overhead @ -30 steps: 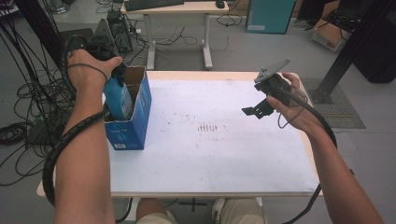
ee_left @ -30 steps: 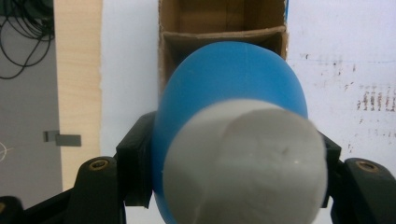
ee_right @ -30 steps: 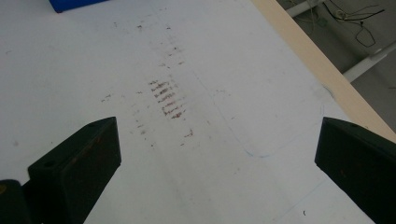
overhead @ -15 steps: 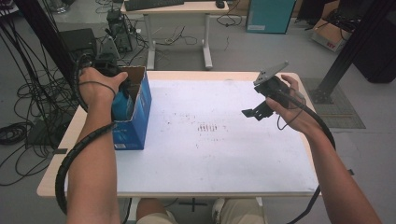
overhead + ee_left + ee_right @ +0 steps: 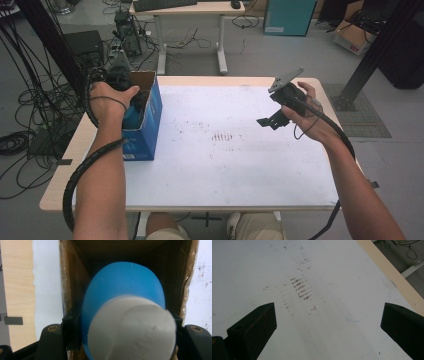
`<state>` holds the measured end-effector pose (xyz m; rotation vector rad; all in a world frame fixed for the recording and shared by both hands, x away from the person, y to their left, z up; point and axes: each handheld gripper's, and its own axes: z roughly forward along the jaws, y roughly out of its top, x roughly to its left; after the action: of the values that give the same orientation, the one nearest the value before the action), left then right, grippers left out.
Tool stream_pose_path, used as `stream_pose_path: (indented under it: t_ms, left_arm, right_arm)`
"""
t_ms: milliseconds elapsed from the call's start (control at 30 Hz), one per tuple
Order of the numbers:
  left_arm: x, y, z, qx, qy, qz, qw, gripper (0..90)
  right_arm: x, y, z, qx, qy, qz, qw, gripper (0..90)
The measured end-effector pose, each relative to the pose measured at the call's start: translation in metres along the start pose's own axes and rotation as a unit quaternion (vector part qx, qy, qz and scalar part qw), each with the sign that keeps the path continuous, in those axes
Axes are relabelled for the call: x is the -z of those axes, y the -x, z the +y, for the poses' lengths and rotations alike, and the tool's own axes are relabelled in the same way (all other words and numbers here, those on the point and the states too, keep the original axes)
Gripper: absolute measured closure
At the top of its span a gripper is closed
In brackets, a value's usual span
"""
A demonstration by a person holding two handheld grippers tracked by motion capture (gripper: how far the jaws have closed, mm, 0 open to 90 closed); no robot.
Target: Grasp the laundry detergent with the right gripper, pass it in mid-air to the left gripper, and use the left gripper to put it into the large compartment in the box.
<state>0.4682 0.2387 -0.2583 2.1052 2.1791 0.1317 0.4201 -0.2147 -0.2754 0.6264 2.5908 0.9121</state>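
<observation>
While my left gripper (image 5: pixel 131 102) lowers its clamped blue bottle (image 5: pixel 125 302) into the box (image 5: pixel 148 127), my right gripper (image 5: pixel 280 112) (jaws wide, empty) waits well apart.

A white sheet (image 5: pixel 210 150) covers the tabletop (image 5: pixel 60 175), with reddish smudges (image 5: pixel 222 136) at its centre. At twelve o'clock beyond stands a desk (image 5: pixel 187 10); a teal cabinet (image 5: pixel 287 17) stands at one o'clock.

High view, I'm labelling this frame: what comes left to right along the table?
Left gripper shut on a blue bottle with a white cap → open blue cardboard box → reddish smudge marks on the white tabletop → right gripper, open.
</observation>
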Motion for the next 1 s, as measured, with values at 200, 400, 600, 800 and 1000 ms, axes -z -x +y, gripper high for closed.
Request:
stream_pose_path:
  t_ms: [200,400,600,800,1000]
  left_arm:
    - [-0.007,0.001,0.0,-0.005,-0.003,0.0,1.0,36.2]
    - [-0.013,0.003,0.0,-0.009,-0.008,-0.002,0.9999,36.2]
    - [-0.014,0.003,0.0,-0.014,-0.007,0.0,0.9999,36.1]
    - [-0.015,0.003,0.0,-0.015,-0.004,-0.002,0.9999,36.0]
    - [-0.015,0.001,0.0,-0.013,-0.002,-0.006,0.9999,35.8]
  right_arm:
    - [-0.001,0.001,-0.001,-0.007,-0.004,-0.002,1.0,0.2]
    - [0.0,0.002,-0.002,-0.009,-0.004,-0.003,0.9999,0.2]
    - [0.001,0.003,-0.003,-0.008,-0.002,-0.008,0.9999,0.2]
    - [0.002,0.003,-0.002,-0.009,-0.005,-0.009,0.9999,0.2]
    - [0.001,0.001,-0.001,-0.01,-0.006,-0.009,0.9999,0.2]
